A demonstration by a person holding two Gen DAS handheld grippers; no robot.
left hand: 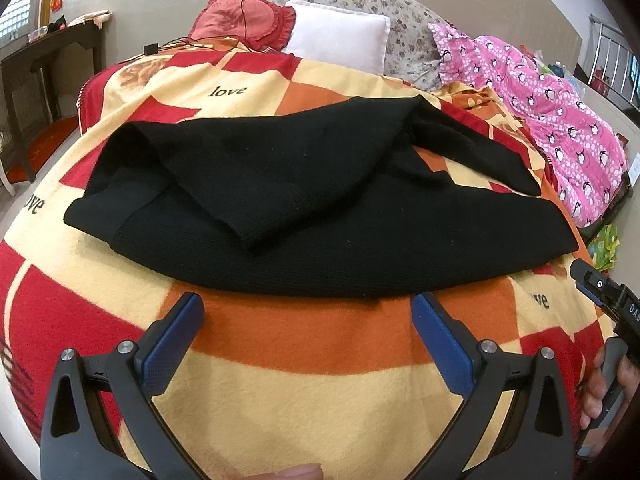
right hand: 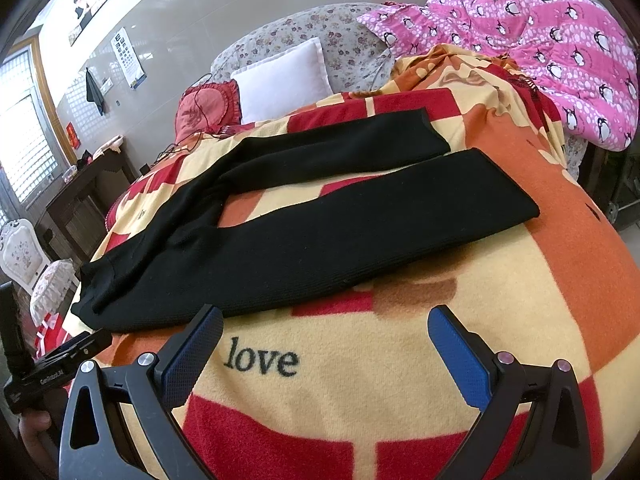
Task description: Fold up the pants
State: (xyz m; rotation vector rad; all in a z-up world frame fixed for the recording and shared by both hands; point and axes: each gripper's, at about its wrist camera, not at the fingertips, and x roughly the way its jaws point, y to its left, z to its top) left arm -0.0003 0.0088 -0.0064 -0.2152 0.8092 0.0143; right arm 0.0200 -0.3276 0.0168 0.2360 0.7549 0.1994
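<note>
Black knit pants (left hand: 320,220) lie flat on a red, orange and cream blanket (left hand: 320,364) that covers a bed. In the right wrist view the pants (right hand: 320,232) show two legs that run to the right and lie slightly apart, with the waist end at the left. A flap of black cloth lies folded over the waist area in the left wrist view. My left gripper (left hand: 308,304) is open just short of the pants' near edge and holds nothing. My right gripper (right hand: 326,316) is also open and holds nothing, with its left fingertip at the near leg's hem line.
A pink penguin quilt (right hand: 560,48) is heaped at the bed's right side. A white pillow (left hand: 340,36), a red cushion (left hand: 244,20) with a cable and a floral headboard (right hand: 320,28) lie at the far end. A dark wooden desk (left hand: 44,68) and a white chair (right hand: 20,252) stand to the left.
</note>
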